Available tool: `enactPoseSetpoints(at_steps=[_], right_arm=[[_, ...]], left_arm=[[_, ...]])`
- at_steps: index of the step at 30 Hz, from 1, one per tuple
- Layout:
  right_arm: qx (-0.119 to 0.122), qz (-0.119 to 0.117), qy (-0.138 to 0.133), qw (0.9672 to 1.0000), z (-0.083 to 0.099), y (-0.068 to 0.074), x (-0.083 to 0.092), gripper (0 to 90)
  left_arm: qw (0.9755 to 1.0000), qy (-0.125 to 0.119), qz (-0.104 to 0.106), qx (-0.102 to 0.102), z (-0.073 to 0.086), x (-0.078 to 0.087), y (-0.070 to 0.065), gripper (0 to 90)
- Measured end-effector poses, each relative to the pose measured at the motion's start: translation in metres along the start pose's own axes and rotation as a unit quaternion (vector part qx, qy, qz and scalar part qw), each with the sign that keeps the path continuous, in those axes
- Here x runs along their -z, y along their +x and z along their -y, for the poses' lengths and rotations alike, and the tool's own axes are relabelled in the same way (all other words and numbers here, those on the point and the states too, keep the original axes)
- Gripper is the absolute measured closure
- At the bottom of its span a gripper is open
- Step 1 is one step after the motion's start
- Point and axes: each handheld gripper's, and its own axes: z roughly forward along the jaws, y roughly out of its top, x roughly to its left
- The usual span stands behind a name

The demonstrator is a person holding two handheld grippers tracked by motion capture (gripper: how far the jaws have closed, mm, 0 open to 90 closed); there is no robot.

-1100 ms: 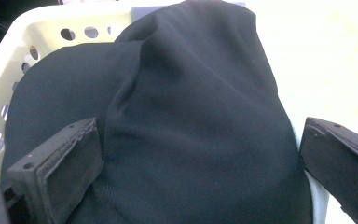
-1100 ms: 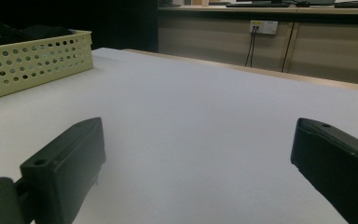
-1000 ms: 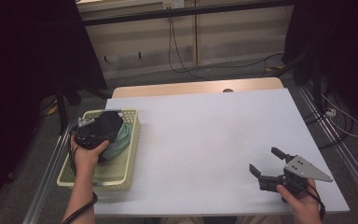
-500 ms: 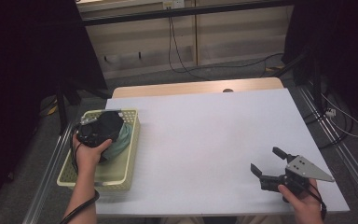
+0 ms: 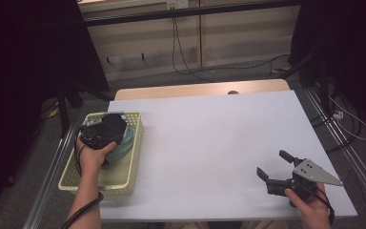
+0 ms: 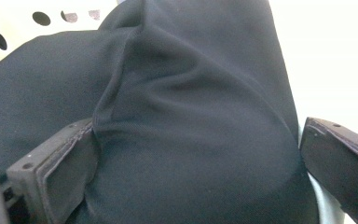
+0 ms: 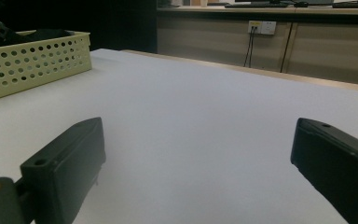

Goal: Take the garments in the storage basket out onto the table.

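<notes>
A pale yellow perforated basket [image 5: 137,149] stands at the table's left edge with cloth in it, teal [image 5: 127,142] in the high view. My left gripper [image 5: 106,130] points down into the basket. In the left gripper view its jaws stand wide apart [image 6: 196,158] with a bulge of dark cloth [image 6: 182,107] filling the gap between them; the left pad [image 6: 65,158] touches the fabric. My right gripper [image 5: 270,162] rests low over the white table near the front right corner, open, with nothing between its jaws [image 7: 196,154].
The white tabletop [image 5: 219,138] stretches between the two grippers. The basket [image 7: 32,60] shows at far left in the right gripper view. Cables and a wall socket [image 7: 260,27] lie beyond the far edge. Metal rails run along both table sides.
My left gripper has shifted slightly inside the basket, staying on the cloth. The right gripper has barely moved.
</notes>
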Motion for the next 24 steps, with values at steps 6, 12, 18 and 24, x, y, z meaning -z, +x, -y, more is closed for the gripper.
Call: enactPoseSetpoints(at_steps=[6, 12, 18, 24], right_arm=[[-0.004, 0.000, -0.002, 1.0000, 0.0001, -0.0008, 0.0006, 2.6], [-0.004, 0.000, -0.002, 1.0000, 0.0002, -0.0016, 0.0012, 2.6], [-0.005, 0.000, -0.002, 1.0000, 0.0003, -0.0013, 0.0009, 2.7], [-0.002, -0.004, -0.003, 1.0000, 0.0001, -0.0005, 0.0004, 2.7]], left_arm=[[1.0000, 0.003, 0.000, 0.002, -0.0006, -0.0008, 0.0004, 0.0], [0.9999, 0.012, -0.010, 0.000, -0.0023, -0.0018, -0.0020, 0.0], [0.9997, 0.021, -0.011, 0.005, -0.0041, -0.0027, -0.0025, 0.0], [0.9994, 0.024, -0.024, -0.001, -0.0039, -0.0072, -0.0063, 0.0]])
